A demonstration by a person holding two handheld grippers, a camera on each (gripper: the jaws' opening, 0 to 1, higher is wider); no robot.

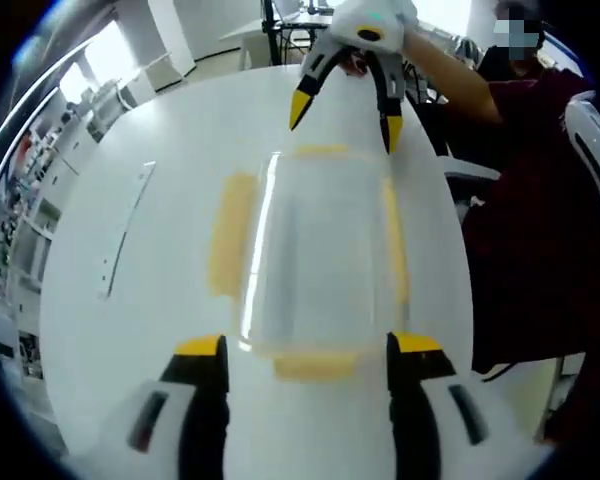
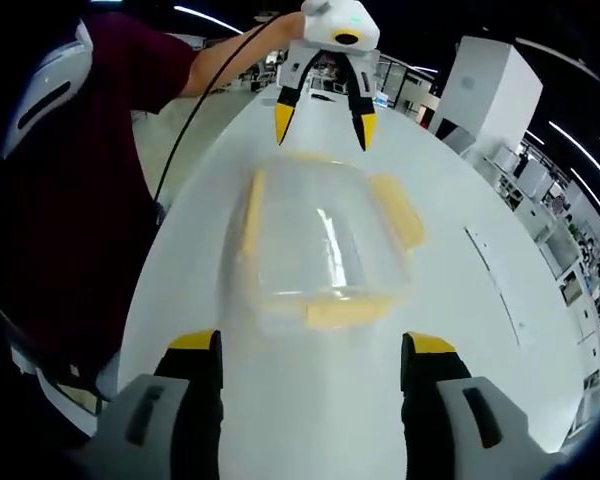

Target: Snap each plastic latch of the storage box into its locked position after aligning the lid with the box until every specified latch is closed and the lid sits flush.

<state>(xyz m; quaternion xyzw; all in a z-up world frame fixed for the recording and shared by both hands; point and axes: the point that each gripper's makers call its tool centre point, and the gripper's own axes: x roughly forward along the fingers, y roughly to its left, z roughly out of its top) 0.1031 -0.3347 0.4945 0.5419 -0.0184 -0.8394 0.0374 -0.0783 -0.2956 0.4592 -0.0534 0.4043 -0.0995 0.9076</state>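
Note:
A clear plastic storage box (image 1: 315, 260) with its lid on stands in the middle of the white table (image 1: 160, 330). Yellow latches sit on its sides. The latch on the left in the left gripper view (image 1: 230, 245) looks flared outward; it is the same latch as the one at right in the right gripper view (image 2: 400, 210). The narrow latch (image 1: 395, 250) lies close to the wall. My left gripper (image 1: 308, 350) is open just short of the box's near latch (image 1: 315, 366). My right gripper (image 2: 312, 345) is open at the opposite end, facing another latch (image 2: 340, 310). Each gripper shows across the box from the other: right (image 1: 345, 115), left (image 2: 324, 128).
A person in a dark red top (image 1: 540, 200) stands at the table's edge beside the box. A thin pale strip (image 1: 120, 235) lies on the table away from the box. Shelves (image 1: 20, 200) and a white cabinet (image 2: 490, 85) stand beyond the table.

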